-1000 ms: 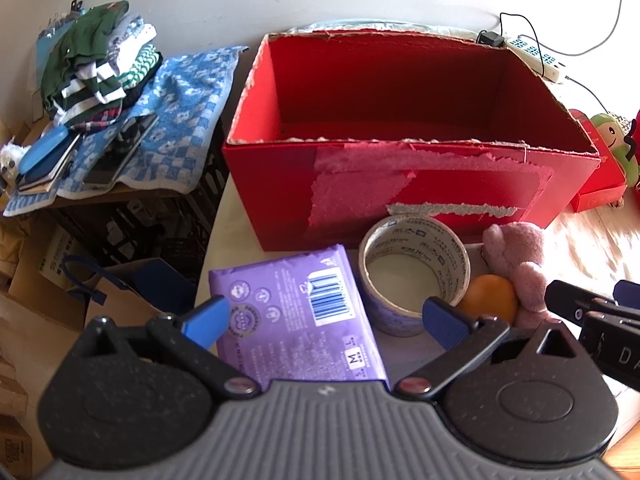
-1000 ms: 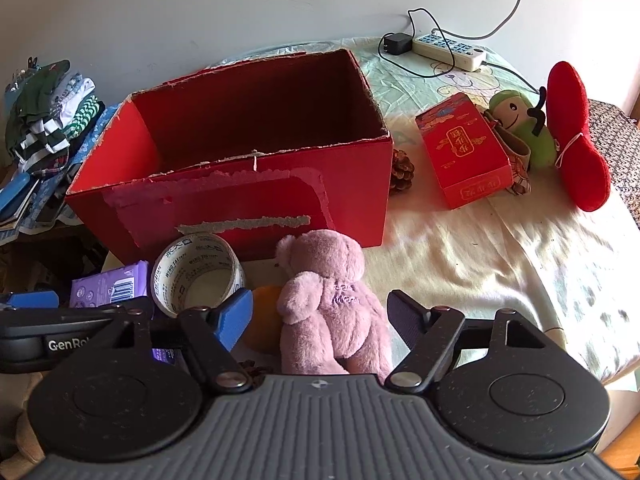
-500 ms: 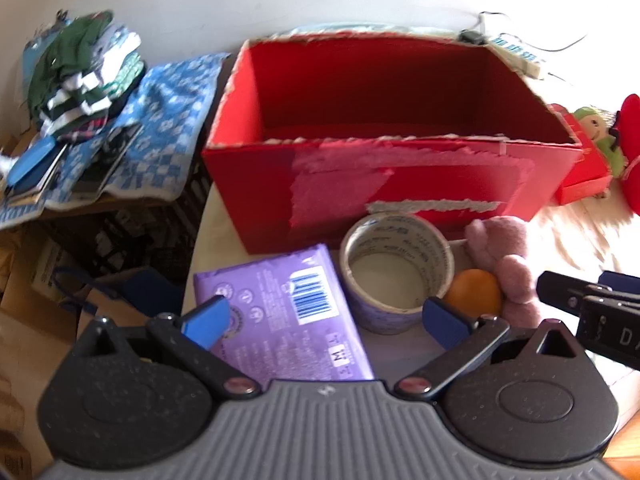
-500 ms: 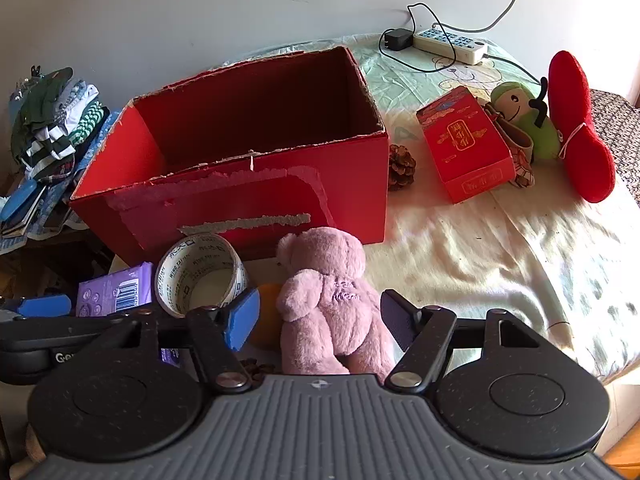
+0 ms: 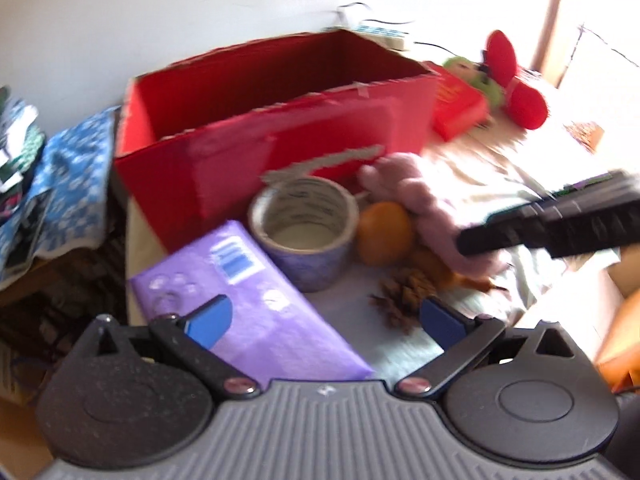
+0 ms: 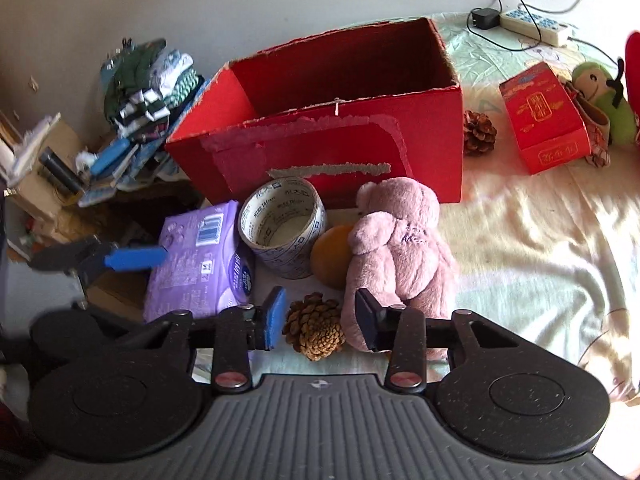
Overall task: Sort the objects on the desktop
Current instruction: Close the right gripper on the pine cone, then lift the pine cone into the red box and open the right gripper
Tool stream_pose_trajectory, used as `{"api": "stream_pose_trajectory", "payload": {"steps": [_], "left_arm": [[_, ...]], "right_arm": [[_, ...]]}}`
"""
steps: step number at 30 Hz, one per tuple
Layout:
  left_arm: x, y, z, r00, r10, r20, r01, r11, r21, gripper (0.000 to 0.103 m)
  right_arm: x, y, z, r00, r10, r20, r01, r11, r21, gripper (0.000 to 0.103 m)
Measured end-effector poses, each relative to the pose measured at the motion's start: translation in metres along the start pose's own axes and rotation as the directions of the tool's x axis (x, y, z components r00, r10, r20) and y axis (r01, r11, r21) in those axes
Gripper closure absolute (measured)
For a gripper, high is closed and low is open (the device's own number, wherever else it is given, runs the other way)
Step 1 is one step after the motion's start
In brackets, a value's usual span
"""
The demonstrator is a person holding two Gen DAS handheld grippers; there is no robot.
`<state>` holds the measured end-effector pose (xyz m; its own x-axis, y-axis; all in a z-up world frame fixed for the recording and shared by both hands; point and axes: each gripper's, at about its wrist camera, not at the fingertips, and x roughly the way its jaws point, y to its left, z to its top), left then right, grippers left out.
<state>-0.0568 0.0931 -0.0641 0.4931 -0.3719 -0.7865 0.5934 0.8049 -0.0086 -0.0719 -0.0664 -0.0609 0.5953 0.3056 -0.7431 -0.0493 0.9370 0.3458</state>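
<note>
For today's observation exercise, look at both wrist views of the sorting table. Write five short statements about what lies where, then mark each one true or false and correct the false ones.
1. The big red box holds the tape roll. False: the tape roll sits on the table in front of it, and the box shows nothing inside.
2. An orange lies between the tape roll and the pink teddy bear. True.
3. The right gripper has a pine cone between its jaws. True.
4. The purple packet lies right of the teddy bear. False: it lies left of the tape roll.
5. A second pine cone sits beside the box. True.
</note>
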Motion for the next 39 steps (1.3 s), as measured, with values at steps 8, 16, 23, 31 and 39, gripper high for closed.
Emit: {"api": "stream_pose_trajectory", "payload": {"steps": [8,16,23,31,39], "left_arm": [[0.008,-0.034,0.003,0.993,-0.118,0.012,0.116,0.985,0.124,0.013],[0.044,-0.051,0.002,0.987,-0.144,-0.075,0.155,0.972,0.175,0.031],[0.067,-0.05,0.0,0.979,-0.145,-0.144,0.163,0.979,0.121,0.046],[0.072,-0.057,0.001,0.984,-0.106,-0.142,0.125,0.984,0.129,0.059],[0.043,-0.06,0.014,0.993,-0.089,-0.08,0.097,0.989,0.111,0.06]], "right_arm": [[-0.003,-0.003,-0.001,1.0,-0.022,0.021,0.022,1.0,0.001,0.064],[0.015,0.005,0.002,0.992,0.119,-0.033,-0.119,0.993,0.008,0.071],[0.052,-0.014,-0.004,0.982,0.096,-0.165,-0.075,0.989,0.129,0.072],[0.054,-0.024,-0.005,0.975,0.125,-0.184,-0.091,0.978,0.186,0.066],[0.034,-0.027,0.007,0.974,0.174,-0.142,-0.151,0.975,0.163,0.069]]}}
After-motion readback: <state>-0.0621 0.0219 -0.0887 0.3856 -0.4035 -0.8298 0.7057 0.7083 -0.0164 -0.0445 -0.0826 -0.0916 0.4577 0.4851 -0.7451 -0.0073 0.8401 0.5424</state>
